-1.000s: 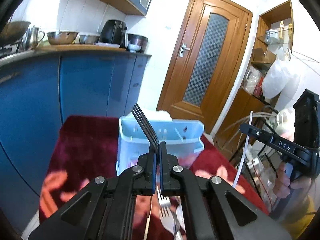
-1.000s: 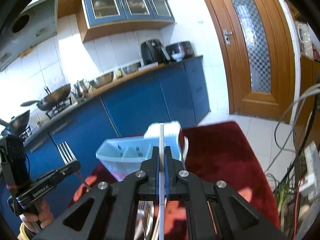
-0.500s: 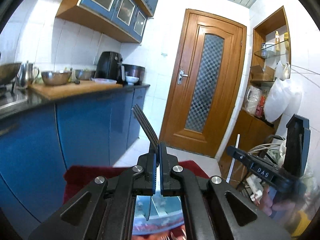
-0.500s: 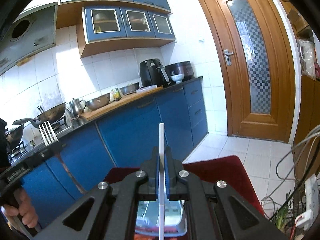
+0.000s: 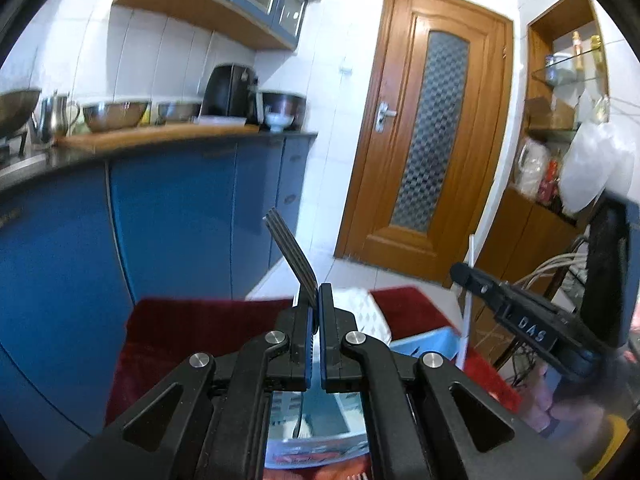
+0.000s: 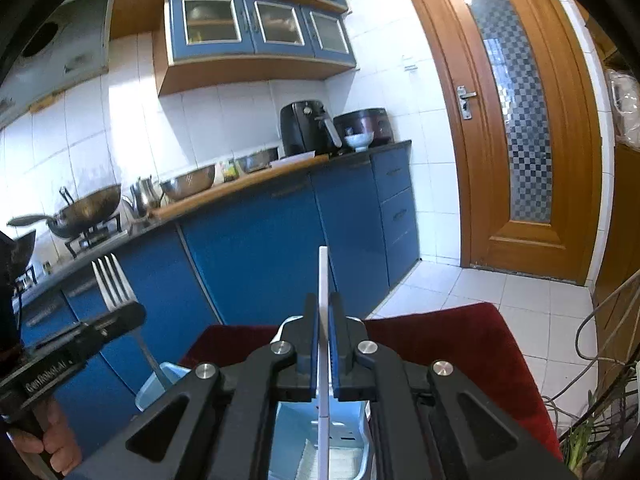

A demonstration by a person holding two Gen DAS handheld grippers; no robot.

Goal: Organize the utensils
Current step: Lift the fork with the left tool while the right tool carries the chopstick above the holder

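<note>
We have a fork (image 5: 292,258) pinched in the left gripper (image 5: 315,320), its jaws closed down on the neck just below the tines, so the tines stand up and tilt away to the left while the handle hangs down toward the pale blue utensil holder (image 5: 424,346) beneath. Held that way, handle first, the fork should slide straight into a compartment when we lower it. In the right wrist view the handle tip seems to reach the holder's near rim, though we cannot tell whether it is inside or only in front of it.

The right gripper (image 6: 323,334) is likewise clamped tight, on a slim white stick (image 6: 323,280), probably a chopstick or straw, upright with its lower end pointing into the holder (image 6: 344,428) directly below. Both pieces hang above the same bin, side by side, which suits dropping them in together or one after the other.

The holder sits on a dark red cloth (image 6: 460,344) covering the table, with blue kitchen cabinets (image 6: 256,256) and a wooden door (image 6: 516,120) beyond.
</note>
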